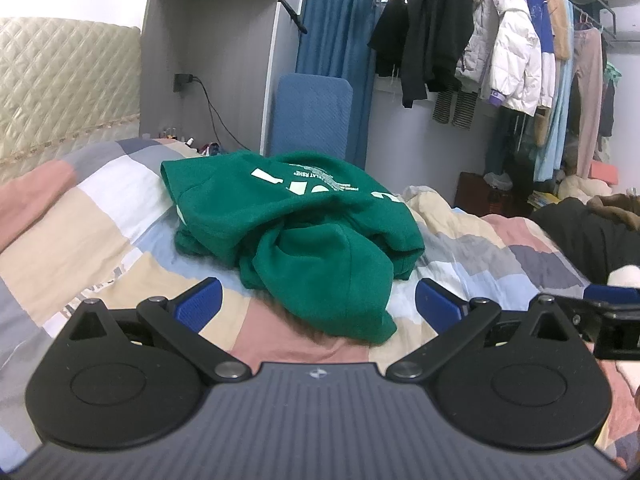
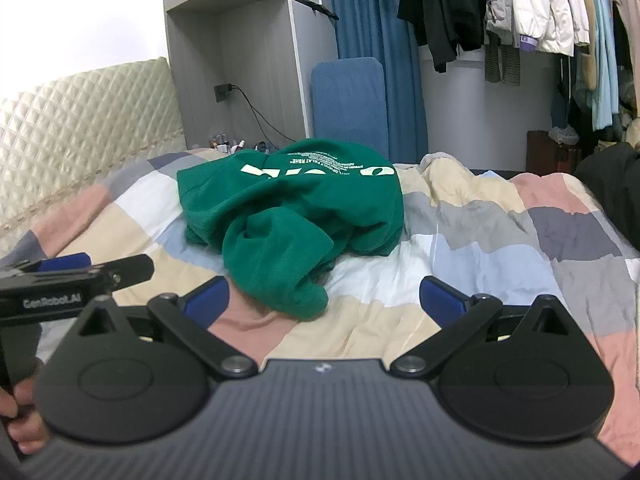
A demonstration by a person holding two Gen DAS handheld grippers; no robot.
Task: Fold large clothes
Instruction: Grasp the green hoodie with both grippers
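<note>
A green sweatshirt (image 1: 296, 220) with white lettering lies crumpled in a heap on the patchwork bedspread (image 1: 80, 216); its hood end droops toward me. My left gripper (image 1: 318, 302) stands open just short of that near edge, nothing between its blue pads (image 1: 200, 304). In the right wrist view the same sweatshirt (image 2: 296, 208) sits ahead and slightly left. My right gripper (image 2: 324, 300) is open too, its left pad (image 2: 208, 300) near the garment's lowest fold. Each gripper shows at the edge of the other's view: the right one (image 1: 612, 320), the left one (image 2: 60, 280).
A quilted headboard (image 1: 60, 80) rises at the left. A grey cabinet (image 1: 224, 60), blue curtain (image 1: 336, 40) and blue padded board (image 1: 312, 116) stand behind the bed. Hanging clothes (image 1: 500, 48) fill a rack at the right. A dark garment (image 1: 580, 236) lies on the bed's right side.
</note>
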